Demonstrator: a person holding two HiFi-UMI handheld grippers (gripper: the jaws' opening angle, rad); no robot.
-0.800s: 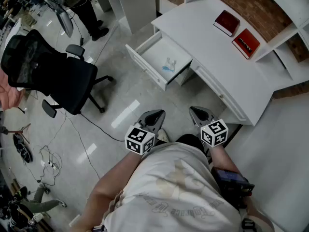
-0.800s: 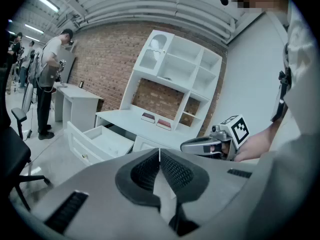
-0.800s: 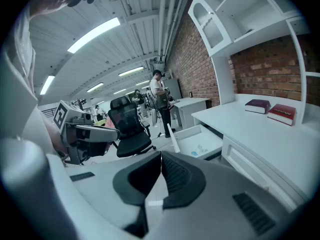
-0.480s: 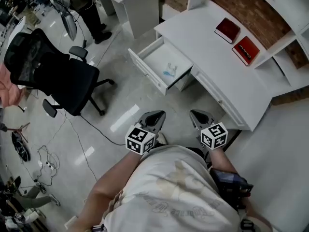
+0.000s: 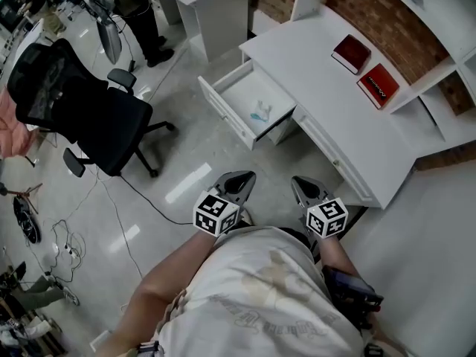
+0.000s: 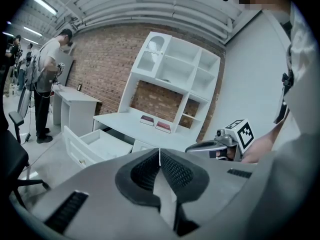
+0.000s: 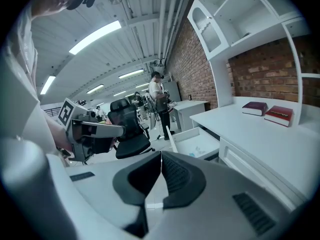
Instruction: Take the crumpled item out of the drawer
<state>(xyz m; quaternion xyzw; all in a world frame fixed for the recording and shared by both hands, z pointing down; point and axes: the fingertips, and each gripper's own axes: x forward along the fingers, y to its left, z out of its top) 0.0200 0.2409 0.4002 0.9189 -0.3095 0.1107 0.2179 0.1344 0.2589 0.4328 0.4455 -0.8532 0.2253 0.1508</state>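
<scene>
Hardly anything is shifting since the earlier frame: the left gripper (image 5: 238, 178) and right gripper (image 5: 300, 182) are staying closed on nothing, well apart from the open drawer (image 5: 223, 115). Inside, the crumpled item (image 5: 260, 111) is lying, probably light and soft; pinching a raised fold is looking best.
</scene>
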